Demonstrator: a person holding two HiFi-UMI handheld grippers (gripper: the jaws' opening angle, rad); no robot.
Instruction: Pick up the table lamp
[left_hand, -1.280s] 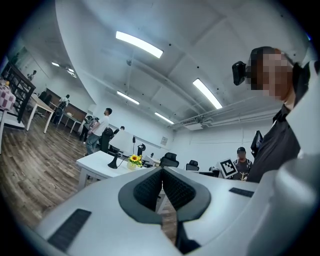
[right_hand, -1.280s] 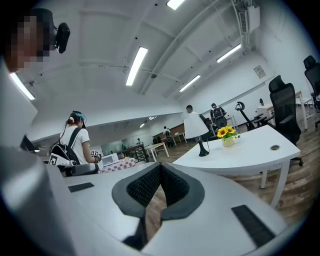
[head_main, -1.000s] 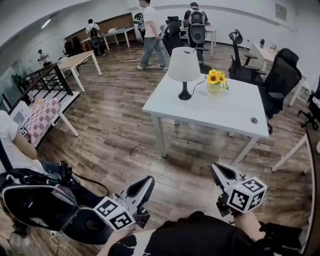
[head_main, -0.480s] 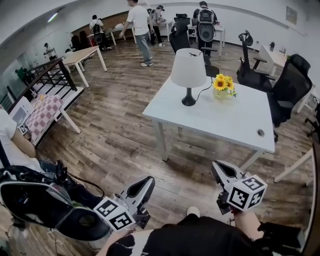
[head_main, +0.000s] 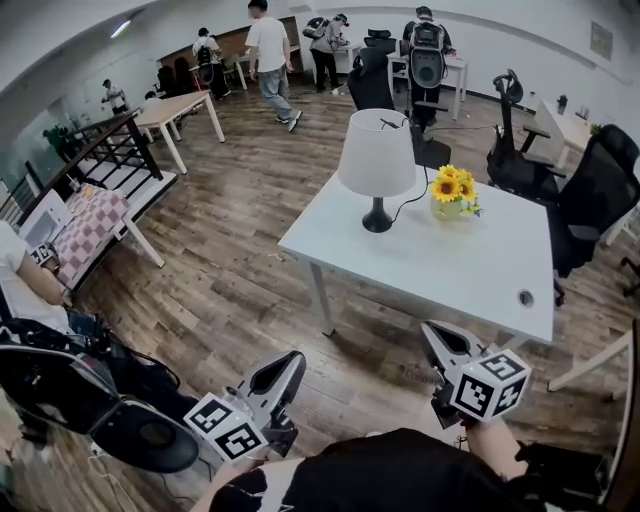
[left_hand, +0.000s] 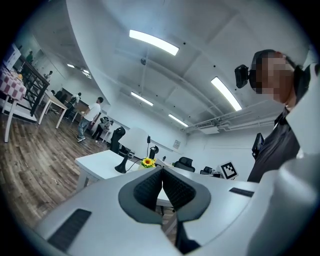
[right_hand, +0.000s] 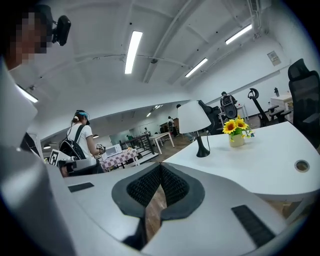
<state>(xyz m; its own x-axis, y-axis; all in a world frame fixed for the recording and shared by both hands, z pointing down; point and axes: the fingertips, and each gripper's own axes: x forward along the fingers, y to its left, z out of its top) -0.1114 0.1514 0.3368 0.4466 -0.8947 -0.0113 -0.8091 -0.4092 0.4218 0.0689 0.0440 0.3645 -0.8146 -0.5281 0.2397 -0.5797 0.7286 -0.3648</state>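
Note:
The table lamp (head_main: 377, 158) has a white shade on a slim black stem and base, and stands on the far part of a white table (head_main: 440, 275). It also shows small in the left gripper view (left_hand: 129, 148) and in the right gripper view (right_hand: 196, 122). My left gripper (head_main: 295, 362) is low in the head view, shut and empty, well short of the table. My right gripper (head_main: 430, 335) is shut and empty too, just before the table's near edge. In both gripper views the pads meet with nothing between them.
A vase of sunflowers (head_main: 453, 192) stands right of the lamp, with the lamp's black cord beside it. Black office chairs (head_main: 590, 195) flank the table's right side. Several people walk at the far end. A seated person's arm (head_main: 25, 280) and a black bag (head_main: 75, 395) are at left.
The table and lamp have come nearer and lower in the head view as I walk toward them. Both grippers stay shut and keep their places in the picture.

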